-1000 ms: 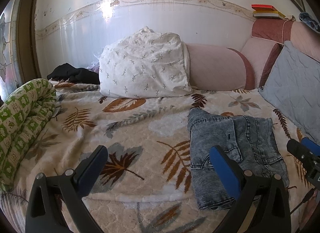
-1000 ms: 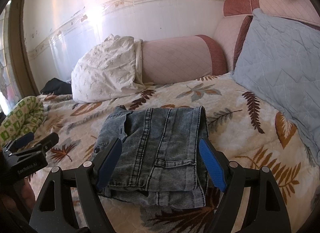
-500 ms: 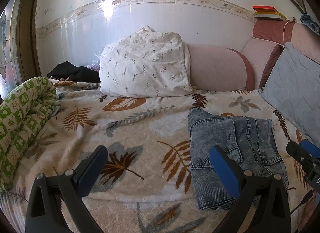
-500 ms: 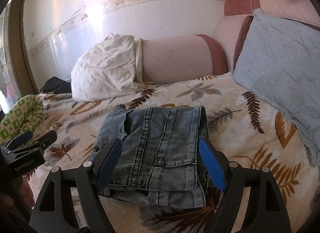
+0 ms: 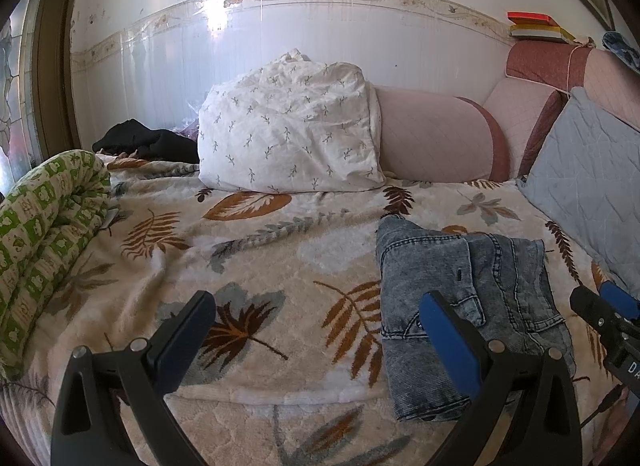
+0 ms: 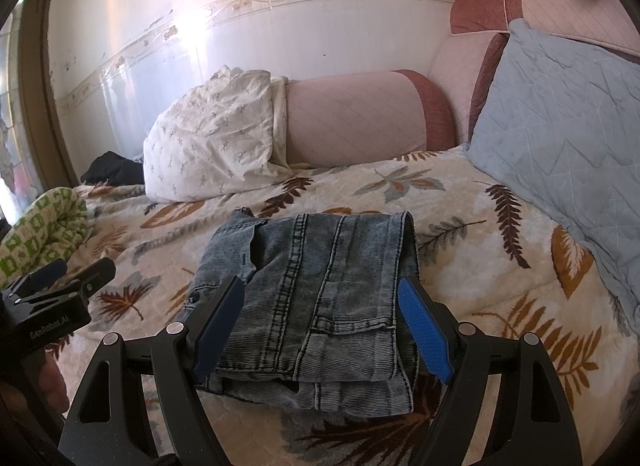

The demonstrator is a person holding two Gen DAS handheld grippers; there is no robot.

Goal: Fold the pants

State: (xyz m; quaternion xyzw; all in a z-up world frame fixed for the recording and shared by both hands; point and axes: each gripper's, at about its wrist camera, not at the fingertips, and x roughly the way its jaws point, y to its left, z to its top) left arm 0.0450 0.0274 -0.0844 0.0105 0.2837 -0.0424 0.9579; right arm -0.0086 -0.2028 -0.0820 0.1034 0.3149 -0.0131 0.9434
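Fingers of your right gripper (image 6: 320, 330) fill the bottom of the right wrist frame, spread wide and holding nothing, with the folded pants (image 6: 316, 298) lying between and behind them; the pads hide the near corners of the denim, so you cannot tell whether they touch it. Your left gripper (image 5: 316, 338) stands just as wide apart and empty at the bottom of its own frame, its right pad covering part of the pants (image 5: 464, 306), which lie at lower right on the leaf-print blanket (image 5: 280, 258). At the right edge of that frame only the tip of the right gripper shows, the rest cut off. Farther back, the green-patterned roll (image 5: 44, 234) runs out of the left edge, and the white pillow (image 5: 292, 129) hides one end of the pink bolster (image 5: 436, 137). A dark garment (image 5: 144, 141) at mid left is too shadowed to identify. Compared with a second ago, almost nothing has shifted: pants, bedding and both jaw openings look the same, apart from a slight drift in framing.
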